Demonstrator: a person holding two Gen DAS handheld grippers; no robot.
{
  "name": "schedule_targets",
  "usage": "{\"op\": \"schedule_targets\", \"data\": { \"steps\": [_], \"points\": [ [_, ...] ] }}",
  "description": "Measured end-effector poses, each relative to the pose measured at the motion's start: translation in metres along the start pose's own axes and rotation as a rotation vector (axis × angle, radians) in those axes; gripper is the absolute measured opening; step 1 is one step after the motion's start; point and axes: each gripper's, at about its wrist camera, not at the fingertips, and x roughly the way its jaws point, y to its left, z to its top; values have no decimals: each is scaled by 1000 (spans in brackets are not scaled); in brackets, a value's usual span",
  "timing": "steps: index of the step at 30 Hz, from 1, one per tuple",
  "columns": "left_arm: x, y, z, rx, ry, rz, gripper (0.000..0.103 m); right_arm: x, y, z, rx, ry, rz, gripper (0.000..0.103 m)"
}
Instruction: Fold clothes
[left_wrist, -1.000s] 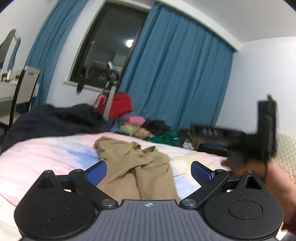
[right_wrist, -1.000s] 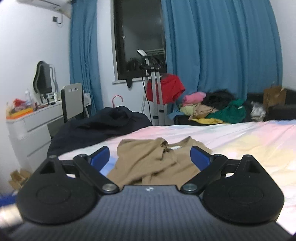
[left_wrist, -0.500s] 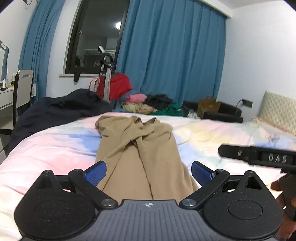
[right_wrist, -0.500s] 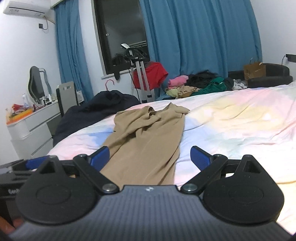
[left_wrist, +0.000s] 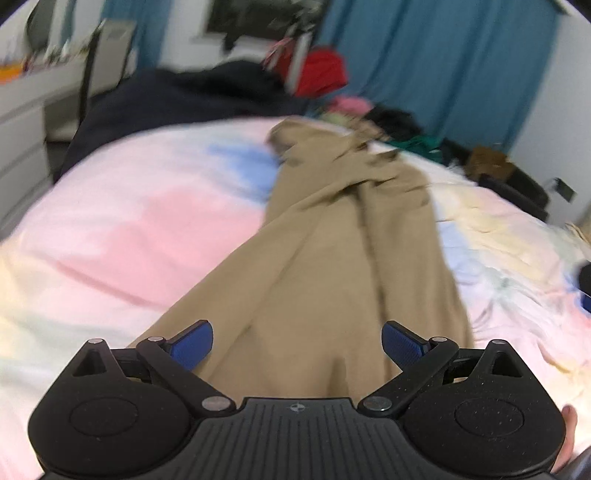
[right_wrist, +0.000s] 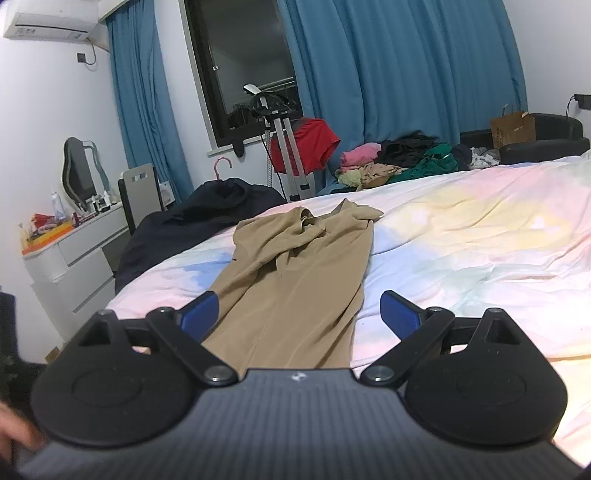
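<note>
A pair of tan trousers (left_wrist: 332, 266) lies lengthwise on the bed, legs toward me and the rumpled waist at the far end; it also shows in the right wrist view (right_wrist: 295, 280). My left gripper (left_wrist: 297, 341) is open and empty, tilted down just above the near leg ends. My right gripper (right_wrist: 299, 314) is open and empty, held level over the near end of the trousers. Its blue pads (right_wrist: 399, 317) straddle the legs.
The bed has a pastel pink, blue and yellow sheet (right_wrist: 461, 240). A dark garment heap (right_wrist: 207, 218) lies at its far left edge. Beyond are a stand with a red garment (right_wrist: 306, 147), a clothes pile (right_wrist: 399, 158), a white dresser (right_wrist: 70, 258) and a chair.
The left gripper has tipped downward and moved closer over the trouser legs, its view blurred by motion. The right gripper has dropped slightly and shifted nearer the leg ends. Both stay open.
</note>
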Motion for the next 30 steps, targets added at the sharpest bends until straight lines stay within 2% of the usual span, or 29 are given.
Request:
{"op": "schedule_targets", "data": {
  "steps": [3,6,8,11,15,17,19,21,23,25,27,30],
  "points": [
    [-2,27,13,-30,93,84,93,-4,0,10,-26,42,42,96],
    [-14,58,27,-85,129,91,95,-13,5,21,-191,54,95,96],
    [-18,79,36,-141,161,102,94,-14,2,19,-251,40,96,96],
    [-11,100,44,-173,220,194,82,3,-12,8,-223,104,106,96],
    [5,125,45,-224,355,184,71,25,-30,0,-156,181,120,96],
    [7,130,45,-218,390,170,69,34,-38,3,-97,207,123,96],
    [7,125,46,-154,410,165,68,39,-44,3,-52,212,108,96],
    [6,115,46,-67,420,164,51,42,-47,0,-44,209,61,96],
    [3,103,44,12,432,151,39,42,-47,-3,-49,211,18,96],
    [-3,88,39,92,442,140,28,40,-51,-4,-34,212,9,96],
    [-12,75,35,177,439,149,13,38,-55,-4,-19,208,11,96],
    [-28,55,29,299,419,168,5,38,-59,-5,4,214,9,96]
  ]
}}
